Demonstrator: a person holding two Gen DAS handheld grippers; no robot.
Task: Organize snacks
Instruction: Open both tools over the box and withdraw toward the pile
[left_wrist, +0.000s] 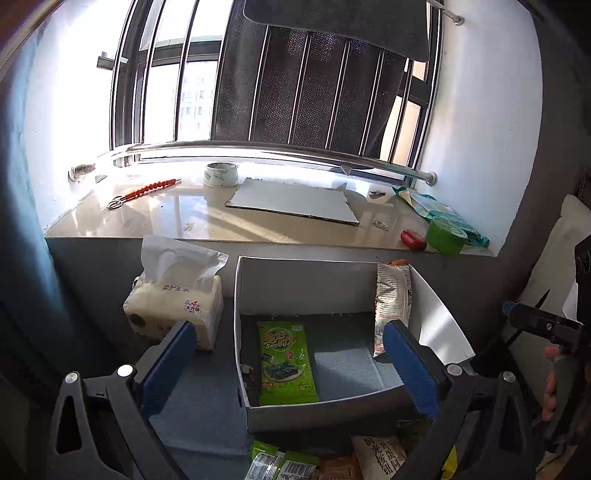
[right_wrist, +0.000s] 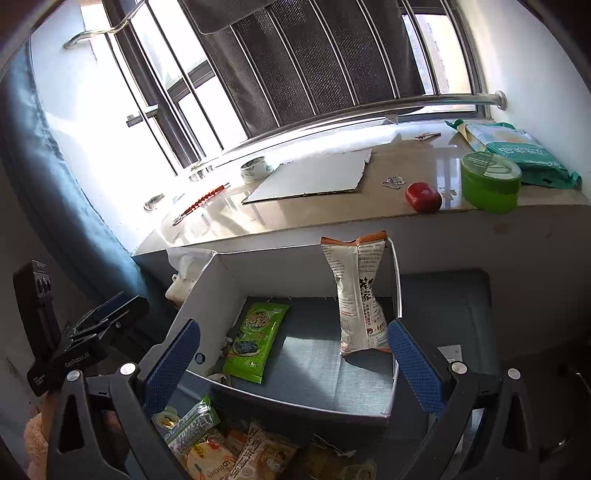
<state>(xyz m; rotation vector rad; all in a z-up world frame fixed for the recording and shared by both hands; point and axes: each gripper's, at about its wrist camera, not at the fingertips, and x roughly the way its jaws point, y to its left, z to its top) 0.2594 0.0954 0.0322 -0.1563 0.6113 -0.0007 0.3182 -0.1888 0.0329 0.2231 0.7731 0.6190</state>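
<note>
Left wrist view: the left gripper (left_wrist: 288, 363) stands with its jaws spread wide and empty over the white box (left_wrist: 295, 280), where a green seaweed packet (left_wrist: 286, 363) lies flat at left and a white snack bag (left_wrist: 391, 302) leans upright against the right wall. The right gripper (right_wrist: 291, 363) is likewise released, holding nothing, and the loose snack pile (right_wrist: 221, 443) in front of the box probably awaits sorting.

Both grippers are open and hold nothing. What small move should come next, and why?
Probably lower the right gripper to the loose snack packets in front of the white box and close on one. The box holds only a green seaweed pack and a standing white bag, and more snacks lie outside.
</note>
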